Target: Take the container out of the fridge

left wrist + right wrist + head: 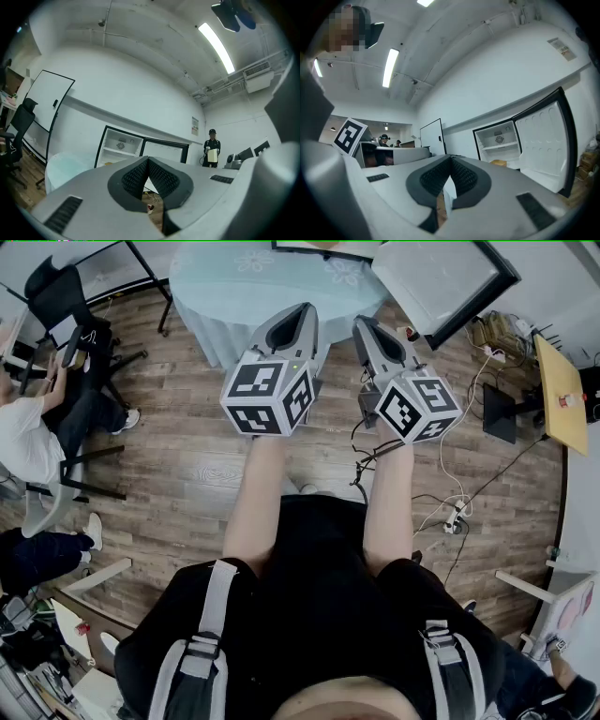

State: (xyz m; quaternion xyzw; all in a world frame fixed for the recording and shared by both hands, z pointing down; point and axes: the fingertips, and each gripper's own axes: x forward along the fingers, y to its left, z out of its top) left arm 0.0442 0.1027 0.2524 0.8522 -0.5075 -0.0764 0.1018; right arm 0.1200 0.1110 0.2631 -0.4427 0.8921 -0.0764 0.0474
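The fridge (499,144) stands open against the white wall, its door (543,140) swung out to the right. A tan container (498,163) sits on its lower shelf; in the left gripper view it shows as a small yellowish shape (108,163) inside the fridge (121,146). Both grippers are held up in front of the body, well short of the fridge. My left gripper (148,160) is shut with nothing between its pads. My right gripper (451,159) is likewise shut and empty. From the head view, the left gripper (302,311) and right gripper (364,324) point side by side toward the fridge door (450,277).
A round table with a pale blue cloth (281,287) stands just ahead of the grippers. Cables and a power strip (452,514) lie on the wood floor at the right. A seated person (33,442) and office chair (70,306) are at the left. Another person (212,150) stands far off.
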